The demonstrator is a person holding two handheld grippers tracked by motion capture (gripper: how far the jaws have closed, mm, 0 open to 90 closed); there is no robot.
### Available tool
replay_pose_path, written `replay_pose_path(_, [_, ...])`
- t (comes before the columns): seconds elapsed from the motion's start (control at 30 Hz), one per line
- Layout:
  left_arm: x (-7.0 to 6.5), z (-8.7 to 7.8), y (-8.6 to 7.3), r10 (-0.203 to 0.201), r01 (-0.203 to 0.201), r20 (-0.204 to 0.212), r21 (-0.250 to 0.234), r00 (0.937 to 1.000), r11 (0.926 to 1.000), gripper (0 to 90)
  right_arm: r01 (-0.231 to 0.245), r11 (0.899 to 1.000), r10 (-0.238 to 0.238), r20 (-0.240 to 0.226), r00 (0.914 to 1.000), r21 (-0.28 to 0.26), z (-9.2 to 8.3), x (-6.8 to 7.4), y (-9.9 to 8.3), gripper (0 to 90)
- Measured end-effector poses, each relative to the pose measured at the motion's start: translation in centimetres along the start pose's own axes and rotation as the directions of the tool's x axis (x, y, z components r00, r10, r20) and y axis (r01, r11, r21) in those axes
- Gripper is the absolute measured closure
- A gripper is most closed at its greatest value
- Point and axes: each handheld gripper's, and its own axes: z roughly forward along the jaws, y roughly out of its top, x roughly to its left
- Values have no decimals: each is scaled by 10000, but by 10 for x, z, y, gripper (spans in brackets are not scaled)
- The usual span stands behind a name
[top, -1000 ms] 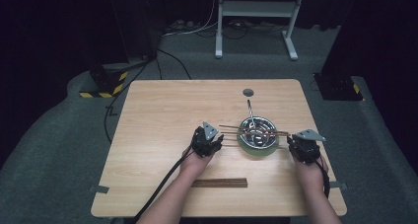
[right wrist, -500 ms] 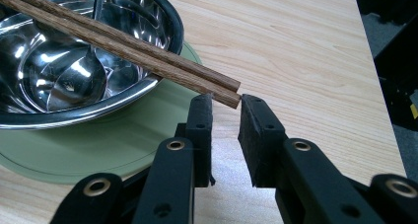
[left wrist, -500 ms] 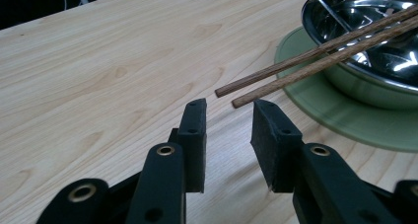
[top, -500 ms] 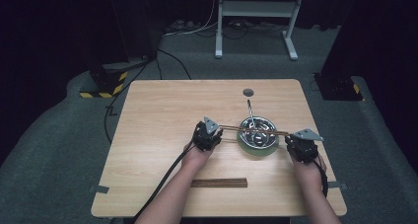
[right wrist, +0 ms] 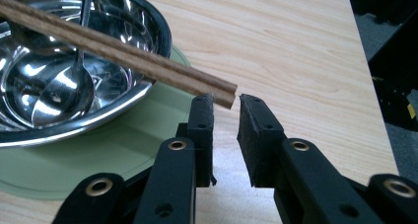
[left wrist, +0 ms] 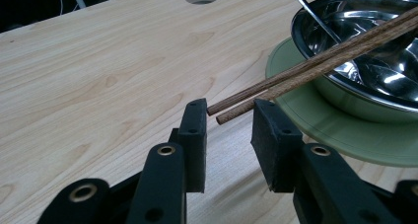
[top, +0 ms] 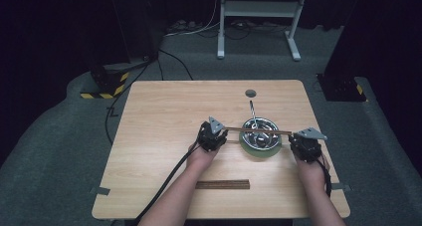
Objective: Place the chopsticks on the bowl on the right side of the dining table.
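Note:
A pair of brown chopsticks (top: 256, 131) lies level across a steel bowl (top: 276, 135), which stands on a green plate (top: 256, 153). A spoon (top: 253, 111) rests in the bowl, its handle pointing away. My left gripper (top: 220, 132) is at the sticks' left end. Its jaws have just been closing. In the left gripper view the two stick ends (left wrist: 217, 114) poke into the gap at the jaw tips of the left gripper (left wrist: 229, 110), and no pad presses them. My right gripper (top: 296, 136) is at the other end, where the chopsticks (right wrist: 123, 54) stop just beyond the parted tips of the right gripper (right wrist: 226, 105).
A second pair of chopsticks (top: 222, 184) lies near the front edge of the wooden table (top: 164, 116). A round hole (top: 250, 93) is in the top beyond the bowl. A black cable (top: 164, 186) trails from the left gripper toward the person. Dark floor surrounds the table.
The left gripper has shifted slightly away and right, and the left end of the sticks over the bowl has moved a little farther away. The right gripper has kept still.

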Motion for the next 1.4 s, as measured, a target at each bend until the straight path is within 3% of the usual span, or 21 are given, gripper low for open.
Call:
replay_pose_path(0.17, [-4, -1, -1, 149, -149, 42, 28, 9999, 9999, 679, 136, 9999, -135, 31, 9999, -16, 0, 1, 4, 760])
replay_pose_path(0.43, [-6, -5, -6, 51, -50, -59, 50, 10000, 10000, 688, 354, 9994, -355, 198, 9992, 66, 0, -1, 1, 764])
replay_pose_path(0.97, [-2, -5, -6, -2, 2, -127, 11, 9999, 10000, 727, 226, 9997, -227, 236, 9995, 35, 3, -2, 1, 792])
replay_pose_path(1.4, [-2, -7, -7, -29, 33, -196, 177, 9998, 9998, 829, 217, 9998, -218, 242, 9995, 46, 4, -2, 3, 796])
